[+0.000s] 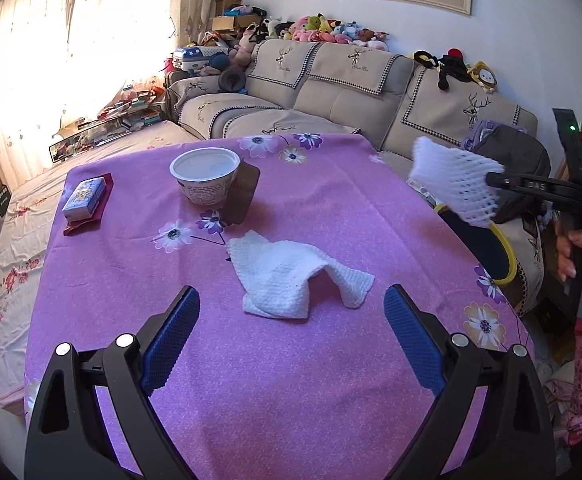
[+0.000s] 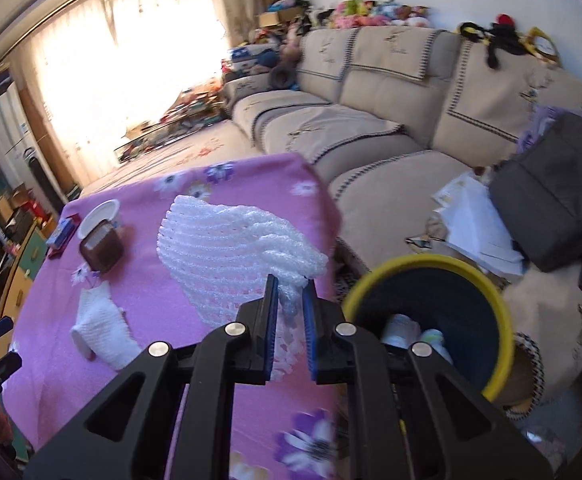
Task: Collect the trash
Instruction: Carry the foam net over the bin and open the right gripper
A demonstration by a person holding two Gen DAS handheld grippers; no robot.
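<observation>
My right gripper [image 2: 290, 280] is clamped on the white foam mesh sleeve [image 2: 231, 248], lifted off the purple flowered bench [image 1: 291, 360]. I judge this the carry step: next it must go over the yellow-rimmed dark bin [image 2: 431, 272] and be released. My left gripper [image 1: 291, 316] stands apart, near the white knitted cloth [image 1: 291, 272].

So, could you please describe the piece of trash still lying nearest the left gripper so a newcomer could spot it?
Find the purple flowered tablecloth. In front of the white cup lies a crumpled white foam net. Unlike the one clamped in the right gripper, it lies flat, untouched.
</observation>
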